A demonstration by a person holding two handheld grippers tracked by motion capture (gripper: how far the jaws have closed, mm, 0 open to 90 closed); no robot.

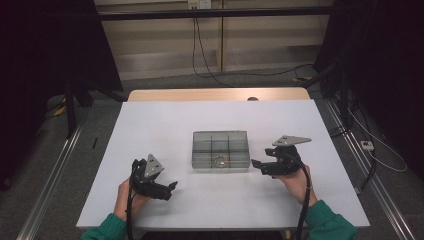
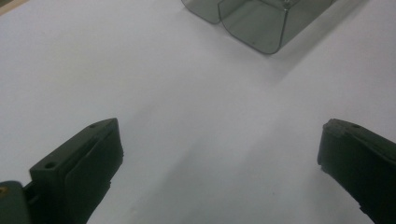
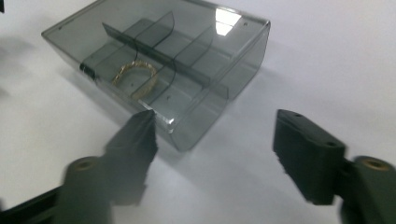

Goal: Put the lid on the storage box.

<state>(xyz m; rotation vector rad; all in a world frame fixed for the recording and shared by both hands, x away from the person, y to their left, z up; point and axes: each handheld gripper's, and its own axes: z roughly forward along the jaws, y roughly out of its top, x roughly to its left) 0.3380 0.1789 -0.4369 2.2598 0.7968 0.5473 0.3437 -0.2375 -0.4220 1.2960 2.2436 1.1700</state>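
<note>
Sitting mid-table, the smoky divided box (image 1: 220, 150) has its long axis running left to right, a gold bracelet (image 3: 135, 77) lying in its near middle compartment. The right gripper (image 1: 261, 165), jaws spread and empty, is just beside the box's right end, clearly nearer than the left gripper (image 1: 170, 188), also spread, at the near left.

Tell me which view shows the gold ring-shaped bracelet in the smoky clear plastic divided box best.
Right gripper view: the gold ring-shaped bracelet lies close and sharp in one compartment of the smoky clear plastic divided box. The high view shows it as a small pale ring. The left gripper view catches just the box's corner.
</note>
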